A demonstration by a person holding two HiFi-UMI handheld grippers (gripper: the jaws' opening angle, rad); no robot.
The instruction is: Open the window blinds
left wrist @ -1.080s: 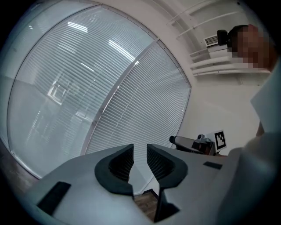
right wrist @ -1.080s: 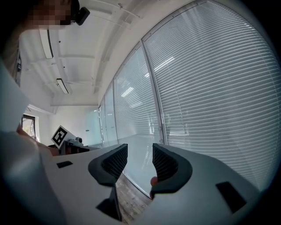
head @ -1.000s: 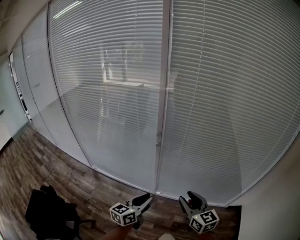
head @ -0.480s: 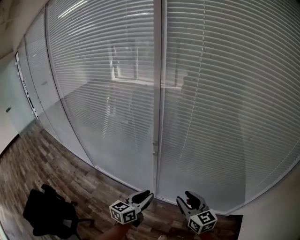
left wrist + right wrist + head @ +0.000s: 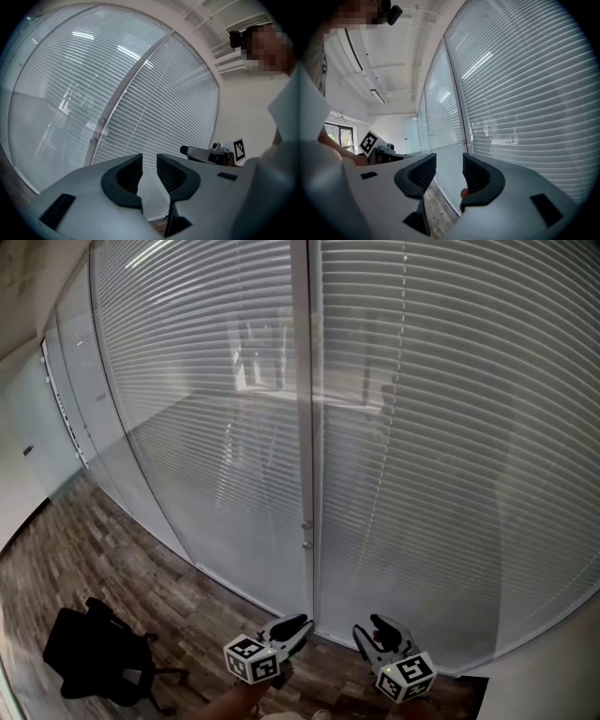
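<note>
Only the head view shows the wood floor point(image 5: 112, 559) and one black chair point(image 5: 94, 657) at lower left, well apart from the grippers. Only the left gripper view shows a ceiling vent point(image 5: 248, 23). Only the right gripper view shows the white ceiling point(image 5: 398, 56) and more glass panels running down the room.

Two grippers, both low and near the glass wall. The left gripper point(image 5: 298, 624) has its jaws clenched to a thin slit, nothing in it. The right gripper point(image 5: 380, 624) has its jaws released, apart, empty.

The blinds point(image 5: 450, 427) are behind glass, slats down across the panels, straight ahead of both grippers and not touched. One white post point(image 5: 302, 409) is between the two main panels, with two small knobs point(image 5: 306, 532) on it, one above the other.
</note>
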